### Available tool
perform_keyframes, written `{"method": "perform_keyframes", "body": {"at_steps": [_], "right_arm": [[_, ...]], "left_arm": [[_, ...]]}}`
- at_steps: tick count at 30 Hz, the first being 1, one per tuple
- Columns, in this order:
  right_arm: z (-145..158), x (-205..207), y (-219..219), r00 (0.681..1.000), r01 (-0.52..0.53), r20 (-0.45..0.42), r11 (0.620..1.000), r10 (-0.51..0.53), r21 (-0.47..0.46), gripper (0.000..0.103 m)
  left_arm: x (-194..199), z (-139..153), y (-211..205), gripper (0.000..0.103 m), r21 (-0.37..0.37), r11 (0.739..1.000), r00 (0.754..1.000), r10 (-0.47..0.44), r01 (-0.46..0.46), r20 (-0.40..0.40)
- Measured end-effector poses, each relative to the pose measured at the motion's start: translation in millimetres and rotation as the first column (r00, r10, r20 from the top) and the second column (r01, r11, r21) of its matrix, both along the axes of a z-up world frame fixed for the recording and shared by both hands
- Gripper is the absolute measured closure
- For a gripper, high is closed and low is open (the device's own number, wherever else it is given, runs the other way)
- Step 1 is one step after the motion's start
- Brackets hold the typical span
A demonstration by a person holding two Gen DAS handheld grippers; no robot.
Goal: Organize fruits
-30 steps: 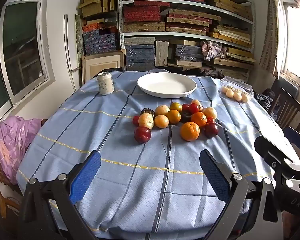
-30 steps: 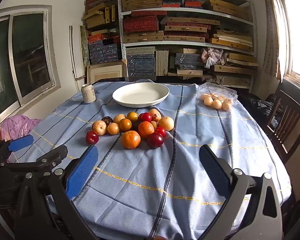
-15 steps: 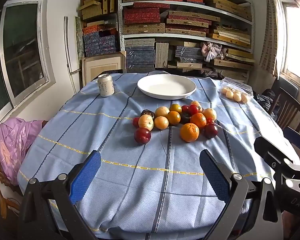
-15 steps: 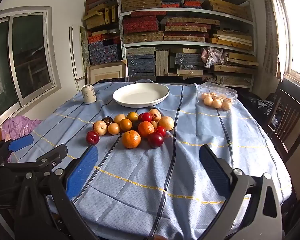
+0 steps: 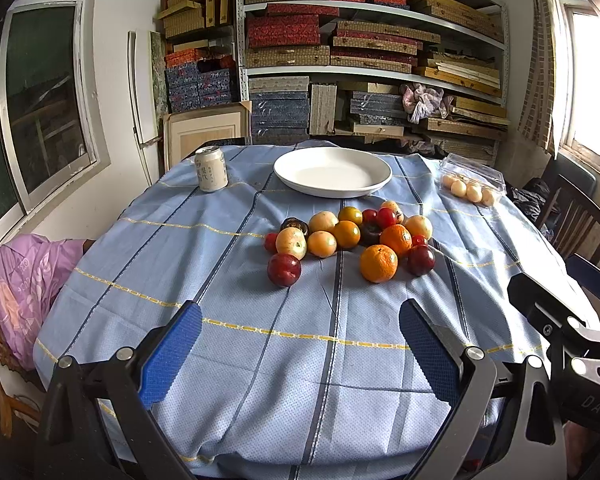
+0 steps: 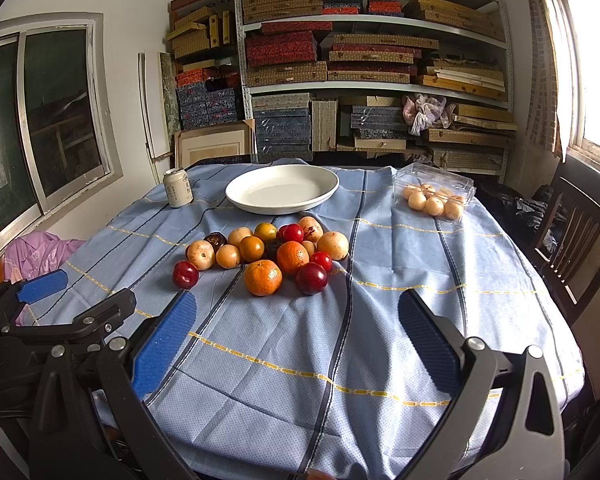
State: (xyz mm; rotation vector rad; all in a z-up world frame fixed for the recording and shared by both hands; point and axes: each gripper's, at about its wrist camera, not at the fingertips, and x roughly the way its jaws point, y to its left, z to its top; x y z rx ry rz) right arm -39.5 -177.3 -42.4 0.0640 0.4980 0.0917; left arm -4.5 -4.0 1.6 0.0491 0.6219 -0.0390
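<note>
A heap of several fruits lies mid-table on a blue cloth: oranges, red plums, pale apples and small red ones. Behind the heap sits a white plate, with nothing on it. My left gripper hovers open over the near table edge, well short of the fruit, holding nothing. My right gripper is likewise open with nothing in it, at the near edge. Each gripper's body shows at the side of the other's view.
A drink can stands at the back left. A clear plastic box of small pale fruits sits at the back right. Wooden chairs flank the table on the right; a pink-draped chair is on the left. Shelves fill the far wall.
Almost nothing has changed; both grippers stay open at the near edge, with only a slight drift of the views.
</note>
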Motion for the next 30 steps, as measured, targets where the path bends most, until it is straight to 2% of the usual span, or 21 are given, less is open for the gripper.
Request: {"method": "perform_keyframes", "body": {"at_steps": [30], "right_arm": [[10,-14,-2,1.000,0.006,0.024,1.000,-0.006,0.010,0.004]], "left_arm": [[-9,0,-3,0.003,0.011,1.000,1.000,-0.013,0.013,0.010]]}}
